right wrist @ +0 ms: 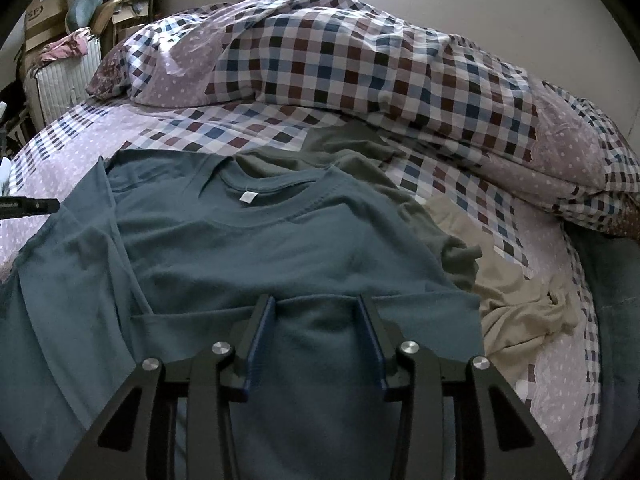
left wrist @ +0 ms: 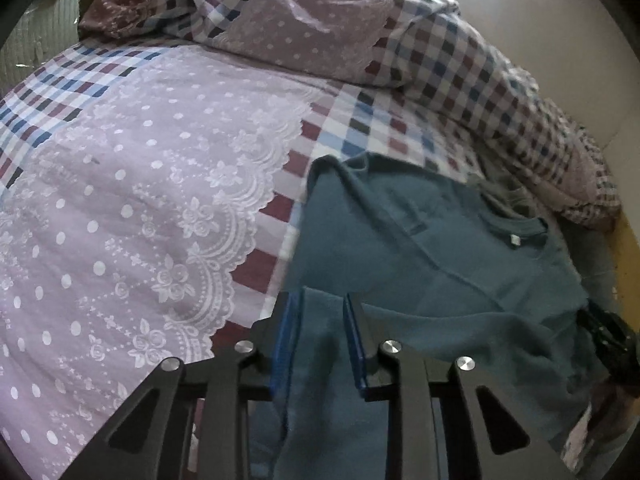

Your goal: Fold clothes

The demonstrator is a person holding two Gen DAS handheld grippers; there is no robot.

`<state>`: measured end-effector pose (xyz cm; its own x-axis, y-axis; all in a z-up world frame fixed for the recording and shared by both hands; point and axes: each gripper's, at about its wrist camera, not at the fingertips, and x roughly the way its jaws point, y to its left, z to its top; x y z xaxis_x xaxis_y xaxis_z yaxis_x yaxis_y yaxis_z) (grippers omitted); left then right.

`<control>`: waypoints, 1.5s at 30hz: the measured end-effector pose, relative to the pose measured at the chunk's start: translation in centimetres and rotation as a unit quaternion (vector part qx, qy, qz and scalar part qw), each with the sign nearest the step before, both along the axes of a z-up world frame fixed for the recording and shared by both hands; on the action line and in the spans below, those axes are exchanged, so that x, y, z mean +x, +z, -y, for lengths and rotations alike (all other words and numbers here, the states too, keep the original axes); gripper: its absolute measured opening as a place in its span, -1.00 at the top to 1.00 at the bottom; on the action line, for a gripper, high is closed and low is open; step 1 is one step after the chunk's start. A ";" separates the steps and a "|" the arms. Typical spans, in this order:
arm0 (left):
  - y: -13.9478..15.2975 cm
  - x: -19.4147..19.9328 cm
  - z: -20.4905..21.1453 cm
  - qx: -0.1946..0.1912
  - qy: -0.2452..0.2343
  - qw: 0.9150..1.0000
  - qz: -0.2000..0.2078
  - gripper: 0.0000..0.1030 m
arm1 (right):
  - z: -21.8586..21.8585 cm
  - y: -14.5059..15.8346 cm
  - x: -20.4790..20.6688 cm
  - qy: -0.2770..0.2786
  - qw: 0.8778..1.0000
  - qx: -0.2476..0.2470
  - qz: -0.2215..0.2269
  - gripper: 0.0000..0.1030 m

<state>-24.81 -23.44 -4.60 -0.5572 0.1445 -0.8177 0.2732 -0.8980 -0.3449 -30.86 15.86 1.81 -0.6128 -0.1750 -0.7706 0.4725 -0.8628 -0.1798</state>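
Note:
A teal T-shirt (left wrist: 440, 248) lies face up on the bed, its neck with a white label (right wrist: 248, 197) pointing to the far side. In the left wrist view my left gripper (left wrist: 322, 300) is at the shirt's left side, and a strip of teal cloth fills the narrow gap between its blue pads. In the right wrist view the T-shirt (right wrist: 260, 248) spreads out ahead of my right gripper (right wrist: 318, 300). That gripper is at a folded edge near the lower part of the shirt, jaws wider, with cloth spanning from pad to pad.
An olive garment (right wrist: 352, 152) and a beige one (right wrist: 512, 292) lie crumpled right of the shirt. A checked duvet (right wrist: 360, 60) is heaped along the far side. Lilac dotted sheet (left wrist: 140, 200) stretches left. Boxes and clutter (right wrist: 44, 20) stand beyond the bed's far left corner.

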 end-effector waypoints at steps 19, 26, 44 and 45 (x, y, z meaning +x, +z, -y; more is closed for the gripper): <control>1.6 0.6 0.5 -0.032 0.041 0.997 -0.056 0.96 | -1.9 3.1 0.1 -0.050 0.996 -0.012 -0.069 0.99; 0.8 0.5 0.9 -0.025 0.046 0.997 -0.053 0.96 | -3.9 4.1 -0.7 -0.083 0.993 -0.013 -0.077 0.99; 0.7 2.1 2.4 0.011 0.030 0.998 -0.051 -0.30 | -12.7 5.8 9.4 -0.133 0.983 -0.085 -0.089 -0.23; 1.0 2.6 2.5 0.010 0.030 0.998 -0.056 -0.33 | -12.8 5.3 10.8 -0.128 0.985 -0.076 -0.089 -0.23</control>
